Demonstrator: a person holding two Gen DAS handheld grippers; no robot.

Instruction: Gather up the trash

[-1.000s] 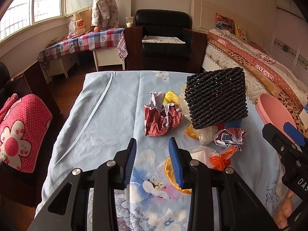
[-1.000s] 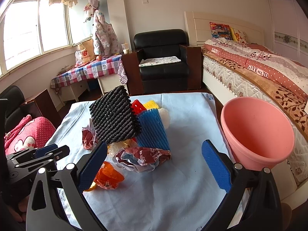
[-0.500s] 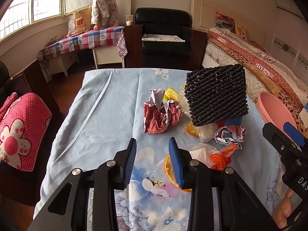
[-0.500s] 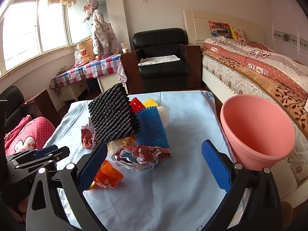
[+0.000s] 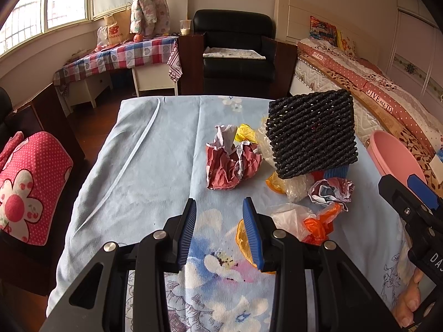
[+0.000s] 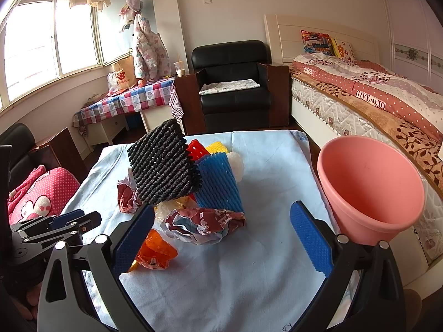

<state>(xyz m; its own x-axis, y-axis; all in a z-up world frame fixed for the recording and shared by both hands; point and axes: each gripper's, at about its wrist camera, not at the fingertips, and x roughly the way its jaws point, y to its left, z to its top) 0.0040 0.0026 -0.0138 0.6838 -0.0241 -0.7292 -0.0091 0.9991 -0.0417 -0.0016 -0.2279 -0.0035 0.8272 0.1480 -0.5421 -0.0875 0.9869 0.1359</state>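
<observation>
A trash pile sits mid-table: a black foam net [image 5: 311,132] [image 6: 163,166] on top, a blue foam net [image 6: 218,185], a crumpled red paper [image 5: 232,163], a crumpled printed wrapper [image 6: 202,222] [image 5: 331,191], an orange plastic scrap [image 6: 153,250] [image 5: 318,224]. A pink bucket [image 6: 371,185] [image 5: 393,155] stands at the table's right edge. My left gripper [image 5: 220,232] is open and empty, short of the red paper. My right gripper [image 6: 218,238] is wide open and empty, just short of the printed wrapper.
The table wears a light blue floral cloth [image 5: 155,160]. A bed [image 6: 373,102] runs along the right. A black armchair [image 6: 232,83] stands beyond the table's far end. A chair with a red dotted cushion [image 5: 25,185] is at the left.
Both grippers have crept slightly forward toward the pile. Their jaws have not changed and nothing on the table has moved.
</observation>
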